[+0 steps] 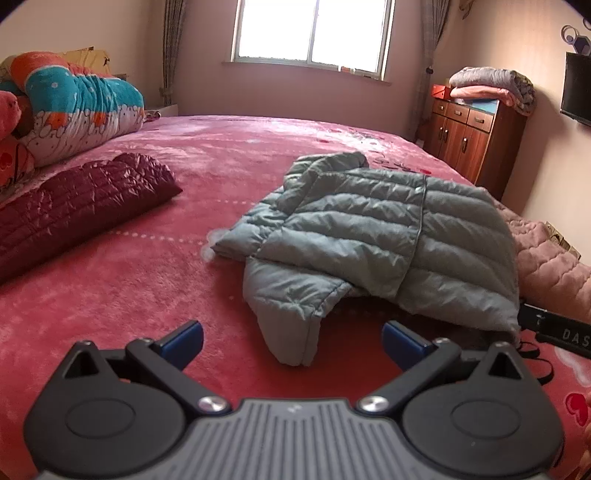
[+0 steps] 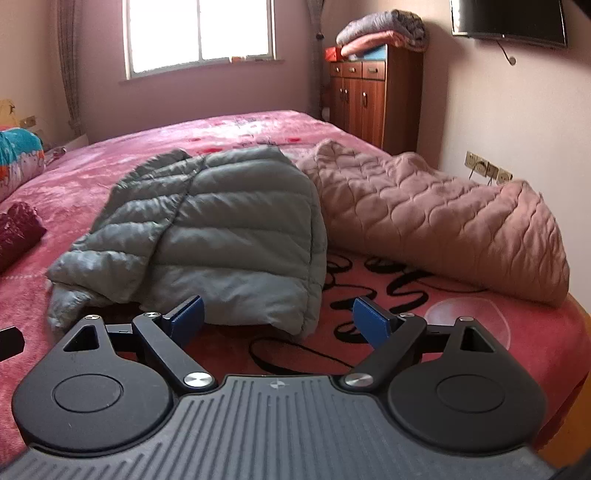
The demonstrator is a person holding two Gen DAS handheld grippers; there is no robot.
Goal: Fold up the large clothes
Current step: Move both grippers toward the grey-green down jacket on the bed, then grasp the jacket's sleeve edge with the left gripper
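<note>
A wide bed (image 1: 129, 280) under a plush red blanket fills the room, with a bright window (image 1: 310, 29) in the far wall. At the left lie a rolled teal-and-orange quilt (image 1: 81, 99) and, nearer, a folded maroon puffer jacket (image 1: 77, 206). Mid-bed lies the grey-green down jacket (image 1: 369, 229), partly folded, one sleeve trailing toward the camera. The left gripper (image 1: 291, 339) hovers just before that sleeve end, blue pads spread wide, grasping nothing. The right gripper (image 2: 277, 317) is likewise released, its jaws spread just short of the jacket's near hem. A pink quilted blanket (image 2: 443, 218) touches the jacket's right side. Beyond, a wooden cabinet (image 2: 365, 96) carries folded blankets (image 2: 384, 33); a wall-mounted television (image 2: 509, 18) hangs rightmost.
</note>
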